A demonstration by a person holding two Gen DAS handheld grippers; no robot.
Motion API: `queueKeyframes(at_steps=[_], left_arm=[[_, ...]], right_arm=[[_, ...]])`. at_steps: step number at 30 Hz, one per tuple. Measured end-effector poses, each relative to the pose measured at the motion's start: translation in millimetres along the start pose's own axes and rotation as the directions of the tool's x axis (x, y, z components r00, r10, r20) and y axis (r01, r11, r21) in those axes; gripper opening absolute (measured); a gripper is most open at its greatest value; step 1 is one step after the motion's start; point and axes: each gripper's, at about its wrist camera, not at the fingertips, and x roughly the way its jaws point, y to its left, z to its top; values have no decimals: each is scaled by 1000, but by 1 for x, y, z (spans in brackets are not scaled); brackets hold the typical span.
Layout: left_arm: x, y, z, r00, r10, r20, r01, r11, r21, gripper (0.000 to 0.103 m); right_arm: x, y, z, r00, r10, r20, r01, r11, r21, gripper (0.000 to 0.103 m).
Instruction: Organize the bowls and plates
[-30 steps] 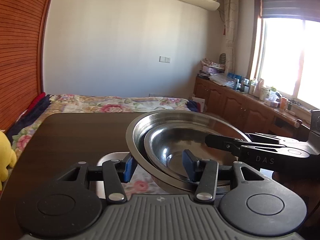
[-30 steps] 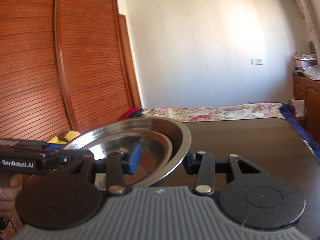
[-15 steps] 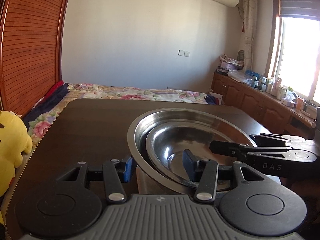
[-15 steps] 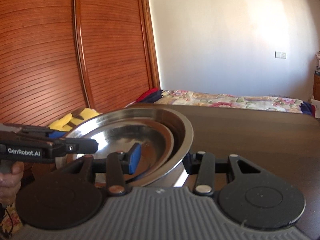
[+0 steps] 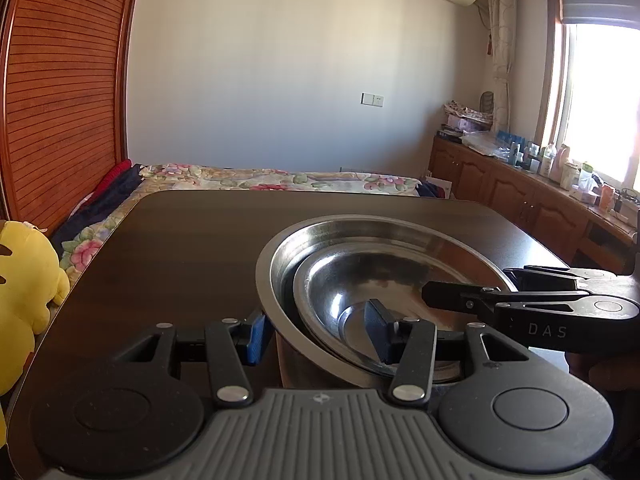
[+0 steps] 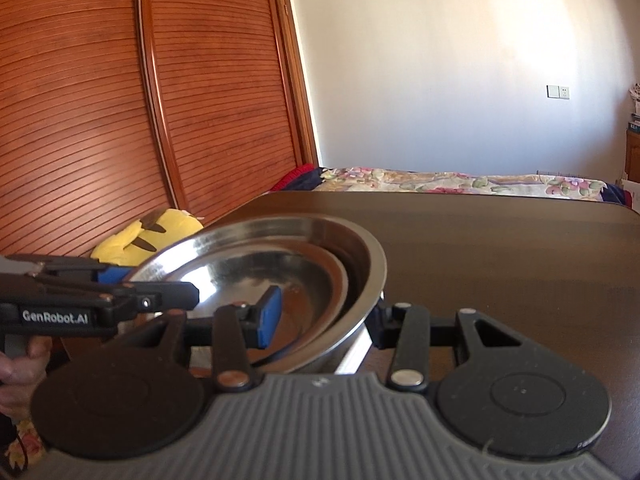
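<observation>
Steel bowls (image 5: 384, 264), nested, pinched at opposite rims by both my grippers.
Left gripper (image 5: 316, 334), right gripper (image 6: 326, 320); yellow plush (image 5: 24, 272) far left beside dark table (image 5: 180, 248).

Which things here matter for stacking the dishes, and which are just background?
Job:
large steel bowl
smaller steel bowl nested inside
left gripper
right gripper

Background:
yellow plush toy
floral bedding
dark table
</observation>
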Motion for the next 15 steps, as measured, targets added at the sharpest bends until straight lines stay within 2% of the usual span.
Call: queueKeyframes(at_steps=[9,15], left_arm=[[-4,0,-2,999,30,21,-30,1000,1,54],[-14,5,4,997,57,43,-56,998,-11,59]], right_arm=[[-4,-2,3,1000,6,3,-6,1000,4,46],[-21,-6,7,1000,-24,9,24,1000,-4,47]])
